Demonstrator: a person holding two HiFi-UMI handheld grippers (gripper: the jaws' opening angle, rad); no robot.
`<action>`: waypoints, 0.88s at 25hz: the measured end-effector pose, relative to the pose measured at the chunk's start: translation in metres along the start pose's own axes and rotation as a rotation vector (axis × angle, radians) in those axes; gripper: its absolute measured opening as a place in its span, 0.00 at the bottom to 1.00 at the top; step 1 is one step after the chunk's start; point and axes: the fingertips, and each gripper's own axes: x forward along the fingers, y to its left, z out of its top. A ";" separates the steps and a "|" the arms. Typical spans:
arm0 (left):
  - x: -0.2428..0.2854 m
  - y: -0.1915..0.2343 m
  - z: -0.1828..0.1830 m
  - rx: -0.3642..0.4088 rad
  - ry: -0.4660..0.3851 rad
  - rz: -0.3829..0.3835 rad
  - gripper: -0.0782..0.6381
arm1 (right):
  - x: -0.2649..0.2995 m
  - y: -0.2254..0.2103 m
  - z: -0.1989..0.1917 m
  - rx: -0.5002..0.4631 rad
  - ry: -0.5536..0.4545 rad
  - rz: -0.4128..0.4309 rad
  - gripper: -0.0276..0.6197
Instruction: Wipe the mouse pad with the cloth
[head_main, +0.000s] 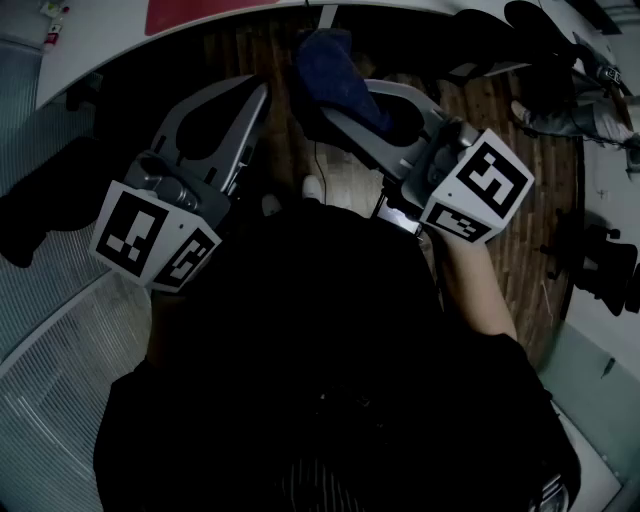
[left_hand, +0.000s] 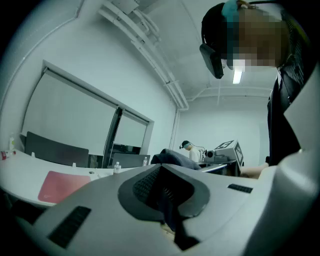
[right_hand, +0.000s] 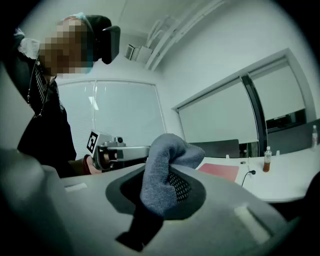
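Note:
In the head view both grippers are held up close to my dark-clad body, away from the table. My right gripper is shut on a blue-grey cloth, which bunches up above its jaws; the right gripper view shows the cloth pinched between the pads. My left gripper is shut with nothing in it, and its jaws meet in the left gripper view. The red mouse pad lies flat on the white table, far from both grippers. It also appears as the mouse pad and the mouse pad.
The curved white table edge runs across the top of the head view over a wooden floor. A small bottle and a black cable lie on the table near the pad. Dark chairs stand behind it.

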 end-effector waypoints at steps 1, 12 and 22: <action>-0.001 -0.001 0.002 0.003 -0.003 -0.002 0.12 | 0.000 -0.001 -0.001 0.019 -0.007 0.006 0.14; 0.009 0.003 -0.007 -0.016 -0.010 -0.006 0.12 | -0.011 -0.017 -0.002 0.043 -0.040 0.052 0.14; 0.058 -0.011 0.004 -0.025 0.037 -0.009 0.12 | -0.041 -0.060 0.015 0.100 -0.078 0.054 0.14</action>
